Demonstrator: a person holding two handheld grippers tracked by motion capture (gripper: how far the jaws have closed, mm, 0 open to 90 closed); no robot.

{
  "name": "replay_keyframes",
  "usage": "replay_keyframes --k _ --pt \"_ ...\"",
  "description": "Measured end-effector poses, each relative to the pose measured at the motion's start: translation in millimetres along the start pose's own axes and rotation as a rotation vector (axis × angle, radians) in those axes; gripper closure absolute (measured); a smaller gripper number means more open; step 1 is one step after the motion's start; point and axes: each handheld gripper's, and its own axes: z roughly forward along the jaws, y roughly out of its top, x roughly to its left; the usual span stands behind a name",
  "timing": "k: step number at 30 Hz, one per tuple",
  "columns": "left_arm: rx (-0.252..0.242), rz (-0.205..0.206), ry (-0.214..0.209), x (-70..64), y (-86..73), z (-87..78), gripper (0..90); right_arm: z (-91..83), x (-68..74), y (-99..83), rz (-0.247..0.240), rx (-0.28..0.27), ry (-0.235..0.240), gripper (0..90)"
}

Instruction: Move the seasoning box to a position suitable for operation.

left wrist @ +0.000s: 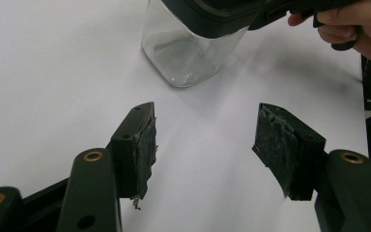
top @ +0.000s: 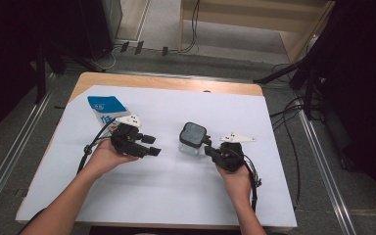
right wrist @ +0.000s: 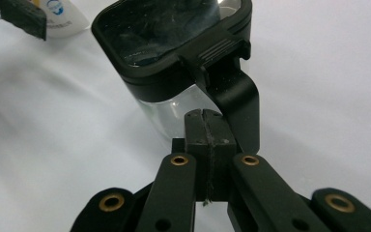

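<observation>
On the white surface (top: 176,186), right gripper (top: 209,147) fingers pressed together beside the jar (top: 193,139); left gripper (top: 152,145) fingers spread wide.

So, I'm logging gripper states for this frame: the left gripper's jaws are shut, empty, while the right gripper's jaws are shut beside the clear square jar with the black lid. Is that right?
Not quite: the left gripper has its jaws wide apart, not shut, with white table between them, as the left gripper view shows. The rest holds: they are empty, and the right gripper has its jaws pressed together beside the clear square jar with the black lid.
</observation>
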Motion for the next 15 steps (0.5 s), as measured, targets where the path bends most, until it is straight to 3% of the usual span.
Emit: replay_keyframes --k 5,15 --pt "0.001 -0.019 -0.015 -0.6 -0.2 -0.2 40.8 2.5 -4.7 2.6 0.003 -0.004 -0.009 90.0" --pt "-0.009 -0.006 -0.005 -4.2 -3.5 -0.8 41.1 8.1 -15.9 10.3 0.015 -0.013 -0.029 90.0"
